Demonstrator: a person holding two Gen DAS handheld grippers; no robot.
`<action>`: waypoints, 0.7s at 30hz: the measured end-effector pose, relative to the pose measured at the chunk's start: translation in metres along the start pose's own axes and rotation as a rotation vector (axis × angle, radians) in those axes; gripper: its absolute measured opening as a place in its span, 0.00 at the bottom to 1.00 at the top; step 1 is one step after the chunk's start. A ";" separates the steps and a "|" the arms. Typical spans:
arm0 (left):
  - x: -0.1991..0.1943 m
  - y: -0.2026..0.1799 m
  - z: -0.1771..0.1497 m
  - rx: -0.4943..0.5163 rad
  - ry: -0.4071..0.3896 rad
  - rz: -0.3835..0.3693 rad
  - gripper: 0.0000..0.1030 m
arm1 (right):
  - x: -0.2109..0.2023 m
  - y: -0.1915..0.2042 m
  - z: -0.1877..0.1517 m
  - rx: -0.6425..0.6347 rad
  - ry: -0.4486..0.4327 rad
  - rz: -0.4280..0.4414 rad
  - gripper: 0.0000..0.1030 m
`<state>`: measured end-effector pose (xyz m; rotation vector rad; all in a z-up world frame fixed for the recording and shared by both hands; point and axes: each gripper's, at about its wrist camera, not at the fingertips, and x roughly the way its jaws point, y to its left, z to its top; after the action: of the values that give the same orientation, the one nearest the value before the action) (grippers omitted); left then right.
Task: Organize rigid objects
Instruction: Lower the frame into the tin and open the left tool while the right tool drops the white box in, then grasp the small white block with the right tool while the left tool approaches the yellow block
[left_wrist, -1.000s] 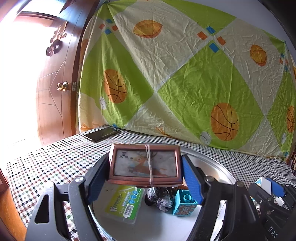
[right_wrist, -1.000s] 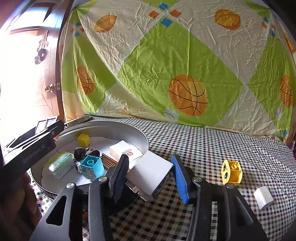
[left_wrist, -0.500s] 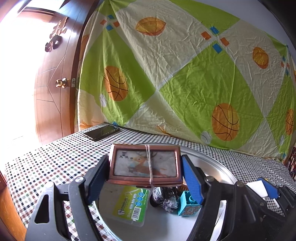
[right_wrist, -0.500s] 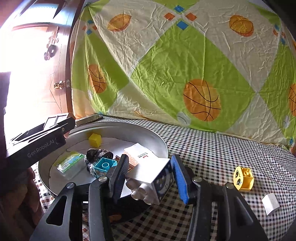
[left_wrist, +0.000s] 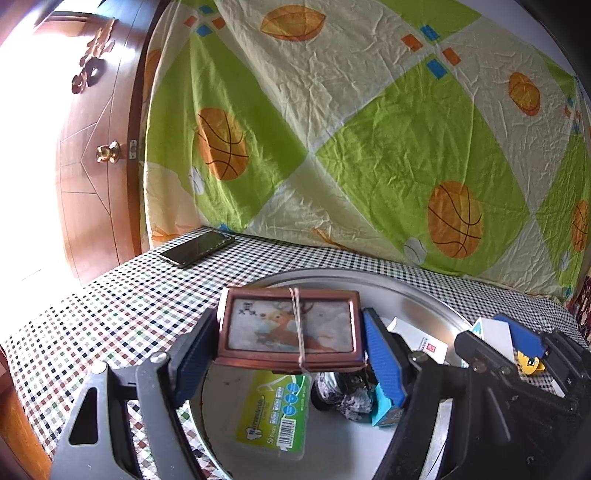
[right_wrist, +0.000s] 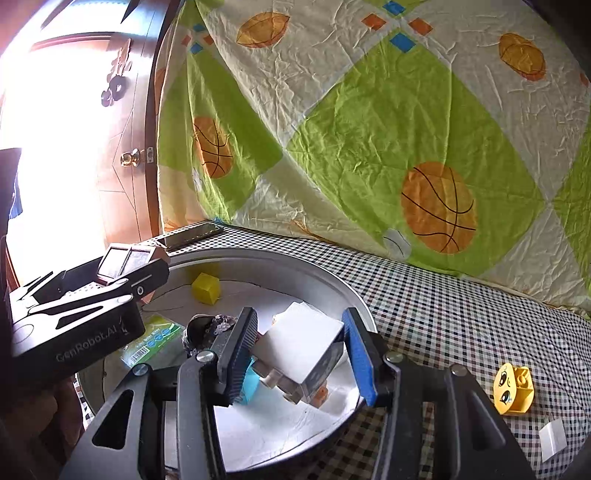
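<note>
My left gripper (left_wrist: 290, 339) is shut on a brown framed deer picture (left_wrist: 289, 329) with a rubber band around it, held above the near-left part of the round metal tray (left_wrist: 417, 291). My right gripper (right_wrist: 299, 347) is shut on a white toy block (right_wrist: 301, 345), tilted with its studs facing down and toward me, over the tray (right_wrist: 325, 280). In the tray lie a green floss-pick box (left_wrist: 275, 410), a crumpled foil lump (left_wrist: 345, 393), a light-blue block (left_wrist: 384, 408), a yellow cube (right_wrist: 205, 288) and a white box (left_wrist: 424, 338). The right gripper (left_wrist: 513, 339) shows at the left wrist view's right edge.
A yellow face block (right_wrist: 513, 389) and a small white piece (right_wrist: 553, 439) lie on the checkered cloth (right_wrist: 461, 317) right of the tray. A dark phone (left_wrist: 197, 248) rests at the back left. A wooden door (left_wrist: 96, 147) and a basketball-print sheet (left_wrist: 369, 129) stand behind.
The right gripper has carried the white block leftward from the tray's near rim to over its inside, rolling it. The left gripper with the picture has shifted slightly over the tray.
</note>
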<state>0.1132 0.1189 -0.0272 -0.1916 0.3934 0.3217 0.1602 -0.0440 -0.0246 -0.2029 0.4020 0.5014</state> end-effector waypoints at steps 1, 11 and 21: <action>0.002 0.000 0.001 0.009 0.007 0.002 0.75 | 0.004 0.002 0.002 -0.008 0.008 0.006 0.49; 0.014 0.012 -0.001 -0.001 0.054 0.027 0.77 | 0.028 0.010 0.008 -0.017 0.062 0.021 0.59; -0.005 0.004 -0.007 0.007 0.007 0.048 1.00 | 0.004 -0.017 -0.003 0.030 0.059 -0.021 0.67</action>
<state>0.1049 0.1192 -0.0320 -0.1767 0.4068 0.3671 0.1711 -0.0574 -0.0279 -0.1931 0.4639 0.4694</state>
